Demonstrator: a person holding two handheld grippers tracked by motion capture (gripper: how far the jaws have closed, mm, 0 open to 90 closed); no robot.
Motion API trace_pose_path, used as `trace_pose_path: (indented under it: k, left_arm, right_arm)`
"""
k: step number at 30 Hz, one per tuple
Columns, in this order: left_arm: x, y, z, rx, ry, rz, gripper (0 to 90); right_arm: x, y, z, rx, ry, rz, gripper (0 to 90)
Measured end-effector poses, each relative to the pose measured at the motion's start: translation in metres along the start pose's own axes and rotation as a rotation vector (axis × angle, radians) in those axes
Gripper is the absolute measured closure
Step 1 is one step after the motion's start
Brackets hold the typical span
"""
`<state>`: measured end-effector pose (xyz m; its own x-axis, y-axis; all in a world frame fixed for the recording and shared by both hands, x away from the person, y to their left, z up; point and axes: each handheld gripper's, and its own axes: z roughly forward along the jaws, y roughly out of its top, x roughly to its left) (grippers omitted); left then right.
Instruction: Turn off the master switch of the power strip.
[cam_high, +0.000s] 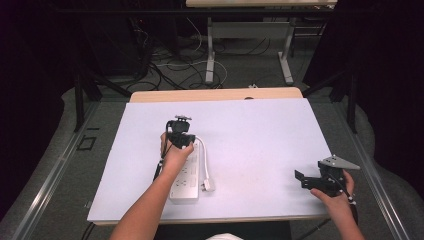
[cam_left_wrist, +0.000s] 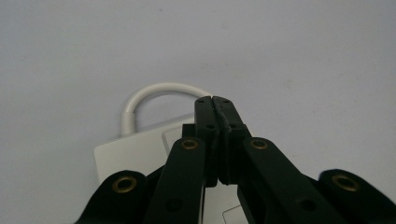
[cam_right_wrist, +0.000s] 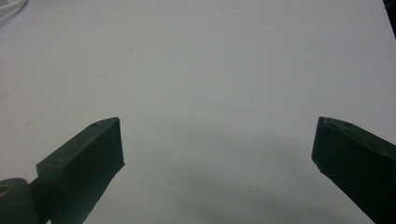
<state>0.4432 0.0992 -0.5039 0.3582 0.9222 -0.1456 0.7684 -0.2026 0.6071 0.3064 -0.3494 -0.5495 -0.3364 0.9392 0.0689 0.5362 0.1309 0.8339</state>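
Observation:
A white power strip (cam_high: 186, 176) lies lengthwise on the white table sheet (cam_high: 260, 140), left of centre. Its white cable (cam_high: 204, 161) loops from the far end down its right side to a plug (cam_high: 208, 186). My left gripper (cam_high: 180, 141) hovers over the strip's far end. In the left gripper view its jaws are pressed together (cam_left_wrist: 214, 100) with nothing between them, above the strip's end (cam_left_wrist: 135, 151) and the cable loop (cam_left_wrist: 159, 88). My right gripper (cam_high: 301, 178) is held at the right, near the front edge, jaws wide open (cam_right_wrist: 217, 140) over bare sheet.
The sheet covers a wooden table whose far edge (cam_high: 215, 94) shows. Beyond it stand another table's white legs (cam_high: 210, 55) among floor cables. Dark curtains flank both sides.

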Motion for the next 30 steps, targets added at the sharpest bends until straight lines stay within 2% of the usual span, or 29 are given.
trace_pose_path:
  k: [8, 9, 10, 11, 16, 27, 30]
  left_arm:
    - [0.001, -0.001, 0.008, 0.059, 0.010, -0.016, 90.0]
    - [0.000, -0.002, 0.009, 0.062, 0.014, -0.023, 90.0]
    - [0.000, -0.002, 0.010, 0.065, 0.016, -0.022, 90.0]
    - [0.001, -0.002, 0.010, 0.073, 0.020, -0.015, 90.0]
    - [0.001, -0.002, 0.013, 0.086, 0.025, -0.031, 90.0]
    - [0.001, -0.001, 0.014, 0.096, 0.037, -0.026, 90.0]
    - [-0.001, -0.002, 0.015, 0.096, 0.052, -0.011, 90.0]
  right_arm:
    - [0.000, 0.000, 0.000, -0.001, 0.002, -0.003, 1.8]
    - [-0.001, 0.001, -0.003, 0.039, 0.006, -0.010, 1.8]
    - [0.000, 0.000, 0.000, 0.000, 0.007, -0.001, 1.8]
    - [0.000, 0.000, 0.000, 0.000, 0.007, -0.001, 1.8]
    - [0.000, 0.000, 0.000, 0.000, 0.008, 0.001, 1.8]
    - [0.002, 0.000, 0.001, -0.007, 0.003, 0.013, 1.9]
    - [0.002, 0.000, 0.001, -0.004, 0.003, 0.015, 1.9]
